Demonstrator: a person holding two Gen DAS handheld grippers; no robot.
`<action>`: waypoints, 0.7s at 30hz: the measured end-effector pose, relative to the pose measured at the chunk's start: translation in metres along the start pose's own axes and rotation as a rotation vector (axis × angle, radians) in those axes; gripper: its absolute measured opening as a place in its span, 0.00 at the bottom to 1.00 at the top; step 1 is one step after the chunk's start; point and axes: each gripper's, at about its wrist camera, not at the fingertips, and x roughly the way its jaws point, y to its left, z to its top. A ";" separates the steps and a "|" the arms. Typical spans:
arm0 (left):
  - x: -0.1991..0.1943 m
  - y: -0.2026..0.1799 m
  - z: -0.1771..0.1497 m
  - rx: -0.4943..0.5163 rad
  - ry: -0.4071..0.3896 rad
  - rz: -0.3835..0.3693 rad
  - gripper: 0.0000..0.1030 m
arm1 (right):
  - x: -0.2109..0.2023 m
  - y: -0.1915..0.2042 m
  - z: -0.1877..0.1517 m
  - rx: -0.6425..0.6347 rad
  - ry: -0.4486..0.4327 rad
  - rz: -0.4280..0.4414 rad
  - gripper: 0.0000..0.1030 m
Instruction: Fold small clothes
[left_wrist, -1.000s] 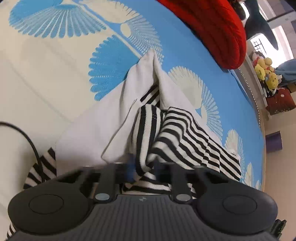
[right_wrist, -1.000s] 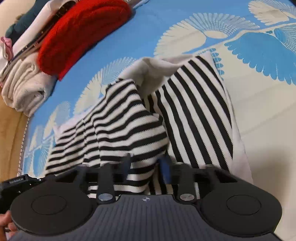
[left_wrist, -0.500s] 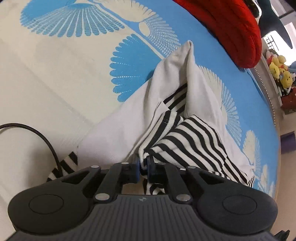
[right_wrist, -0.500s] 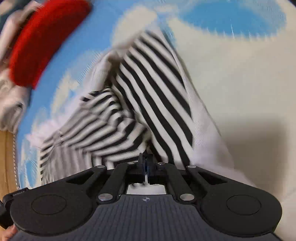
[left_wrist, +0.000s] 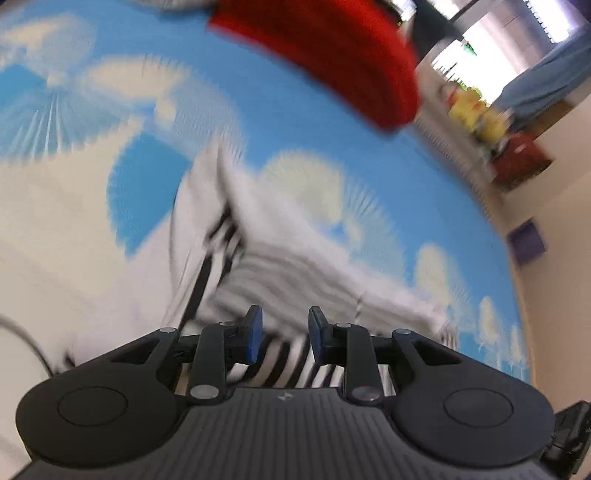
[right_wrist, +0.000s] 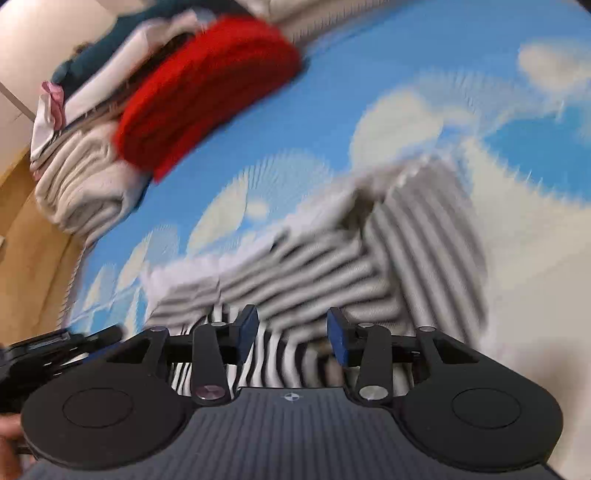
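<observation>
A black-and-white striped garment with a white inner side (left_wrist: 280, 266) lies bunched on the blue and cream patterned bed cover (left_wrist: 280, 122). It also shows in the right wrist view (right_wrist: 369, 251). Both views are motion-blurred. My left gripper (left_wrist: 284, 332) is open just above the garment's near edge, with nothing between its blue pads. My right gripper (right_wrist: 291, 332) is open wider over the striped cloth and holds nothing.
A red knitted item (left_wrist: 332, 55) lies at the far side of the bed, also in the right wrist view (right_wrist: 207, 96). Folded clothes (right_wrist: 81, 173) are stacked beside it. A black cable (left_wrist: 22, 332) runs at the left. Soft toys (left_wrist: 476, 110) sit beyond the bed.
Both grippers were shut on the striped garment half a second ago. They have opened and let it go. Both have pulled back and tilted up fast.
</observation>
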 end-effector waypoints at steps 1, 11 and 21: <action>0.011 0.004 -0.004 -0.001 0.064 0.061 0.28 | 0.012 -0.004 -0.003 -0.005 0.064 -0.080 0.43; -0.006 -0.001 -0.004 0.026 0.015 0.056 0.28 | 0.001 0.001 0.005 -0.043 -0.015 -0.061 0.34; -0.034 -0.020 -0.012 0.123 -0.023 0.141 0.27 | -0.028 0.018 -0.008 -0.106 -0.077 -0.139 0.37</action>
